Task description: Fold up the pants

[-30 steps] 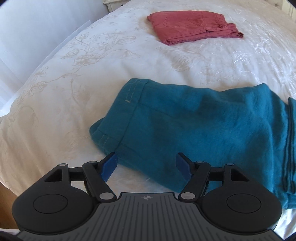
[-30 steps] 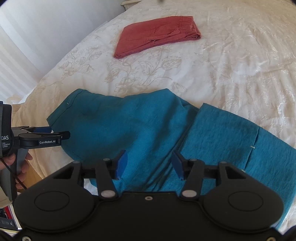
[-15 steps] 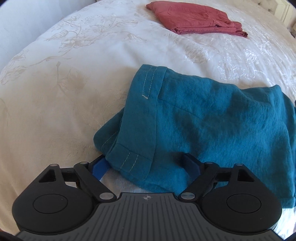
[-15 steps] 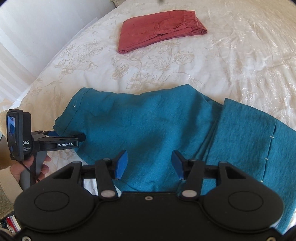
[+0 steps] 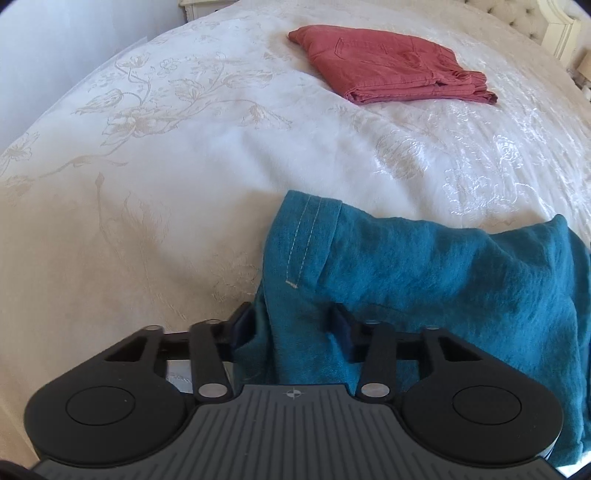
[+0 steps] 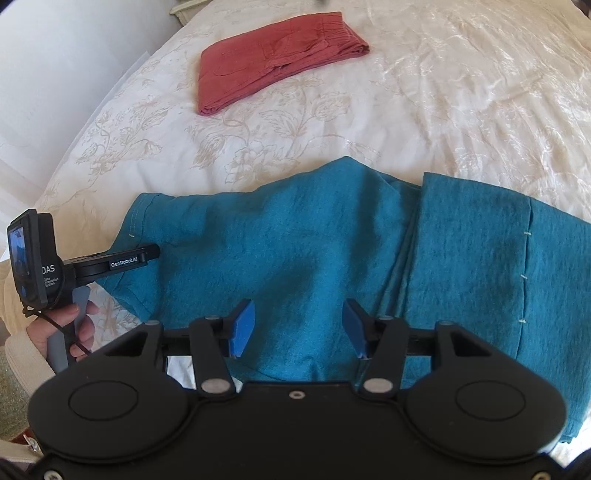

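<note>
Teal pants [image 6: 314, 254] lie partly folded on the white bedspread, with the stitched hem end at the left [image 5: 303, 240]. My left gripper [image 5: 291, 325] straddles the hem corner; the cloth lies bunched between its two blue fingers, which stand apart on either side of it. The same gripper shows in the right wrist view [image 6: 122, 262] at the pants' left edge. My right gripper [image 6: 298, 328] is open, its blue fingers hovering over the middle of the teal cloth near its front edge.
Folded red pants [image 5: 391, 62] lie farther back on the floral bedspread [image 5: 184, 147]; they also show in the right wrist view [image 6: 273, 55]. The bed's left edge and a white wall are at the left. A headboard [image 5: 554, 22] stands at the far right.
My left gripper has pushed forward onto the hem corner, so the teal cloth now sits between its fingers and is bunched up. My right gripper has shifted slightly nearer over the pants.
</note>
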`<state>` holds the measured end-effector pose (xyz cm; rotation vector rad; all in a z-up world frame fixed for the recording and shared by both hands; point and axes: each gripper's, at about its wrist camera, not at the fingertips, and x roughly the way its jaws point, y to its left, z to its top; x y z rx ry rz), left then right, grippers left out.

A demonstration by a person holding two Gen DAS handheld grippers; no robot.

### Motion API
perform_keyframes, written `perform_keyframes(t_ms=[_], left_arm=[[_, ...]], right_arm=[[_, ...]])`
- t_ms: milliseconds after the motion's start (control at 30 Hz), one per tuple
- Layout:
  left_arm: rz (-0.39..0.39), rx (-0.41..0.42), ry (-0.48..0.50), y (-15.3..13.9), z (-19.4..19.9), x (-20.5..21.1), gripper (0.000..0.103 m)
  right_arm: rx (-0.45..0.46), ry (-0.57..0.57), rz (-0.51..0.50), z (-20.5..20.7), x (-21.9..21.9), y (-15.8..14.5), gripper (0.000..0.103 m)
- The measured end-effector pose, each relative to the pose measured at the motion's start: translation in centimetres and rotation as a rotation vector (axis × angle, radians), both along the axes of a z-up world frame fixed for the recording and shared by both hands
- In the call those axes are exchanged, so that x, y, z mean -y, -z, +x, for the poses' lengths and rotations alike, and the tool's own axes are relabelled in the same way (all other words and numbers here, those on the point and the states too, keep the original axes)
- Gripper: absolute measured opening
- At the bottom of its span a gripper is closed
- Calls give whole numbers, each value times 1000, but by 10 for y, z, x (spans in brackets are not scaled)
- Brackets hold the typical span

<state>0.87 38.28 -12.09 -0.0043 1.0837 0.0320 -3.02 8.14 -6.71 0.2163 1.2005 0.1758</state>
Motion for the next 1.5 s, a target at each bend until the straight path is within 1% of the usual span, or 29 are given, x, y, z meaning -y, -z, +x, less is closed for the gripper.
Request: perform_keyframes(t_ms=[33, 67, 167, 300, 400, 467, 533, 600, 667, 700, 767, 833, 900, 967, 1033, 1067, 1133, 1200, 1267, 1300, 1367, 1433, 1500], left_arm=[[-17, 2, 6, -4, -1, 2, 19], [-24, 10, 6, -10, -2, 5, 15], [25, 62, 16, -33, -4, 22, 13], [65, 168, 46, -81, -18, 62, 13], [100, 255, 102, -121, -31, 115, 13], [84, 299, 139, -139, -39, 155, 13], [63, 321, 195, -148, -47, 199, 13], [25, 333, 237, -147, -54, 244, 13], [-12, 318, 285, -134, -60, 289, 13], [-20, 304, 306, -126, -61, 308, 13], [-58, 246, 350, -101, -62, 350, 13], [-97, 194, 385, -77, -64, 380, 17], [-97, 127, 433, -58, -64, 407, 19], [-69, 90, 473, -49, -71, 426, 20], [-39, 97, 492, -51, -77, 434, 25], [-35, 110, 504, -55, -82, 436, 31], [-57, 132, 540, -65, -86, 432, 35], [-83, 154, 574, -78, -92, 429, 45], [-97, 178, 618, -85, -93, 427, 49], [-87, 190, 627, -87, -92, 425, 50], [-64, 195, 606, -86, -88, 415, 51], [-54, 161, 560, -79, -80, 397, 52], [-36, 107, 494, -69, -70, 372, 52]], right_arm=[[-8, 17, 11, -2, 6, 2, 60], [-14, 31, 22, -3, 12, 4, 60], [-24, 62, 40, -8, 28, 9, 60], [-12, 75, 82, -17, 56, 12, 60], [-6, 62, 112, -25, 80, 14, 60], [3, 52, 121, -31, 98, 14, 60], [18, 56, 133, -38, 121, 11, 60], [19, 68, 145, -45, 147, 11, 60], [27, 74, 133, -52, 170, 9, 60], [30, 78, 125, -56, 183, 9, 60], [26, 94, 111, -63, 207, 9, 60], [24, 114, 97, -69, 227, 11, 60], [13, 138, 88, -74, 247, 15, 60], [-1, 156, 75, -78, 261, 19, 60], [-7, 164, 57, -82, 271, 22, 60], [-10, 163, 43, -82, 274, 22, 60], [-11, 163, 27, -82, 278, 23, 60], [-9, 159, -3, -79, 280, 23, 60], [-6, 143, -55, -76, 282, 23, 60], [-1, 142, -70, -73, 282, 23, 60], [12, 172, -67, -70, 286, 23, 60], [28, 211, -30, -67, 289, 20, 61], [57, 240, 33, -64, 288, 17, 69]])
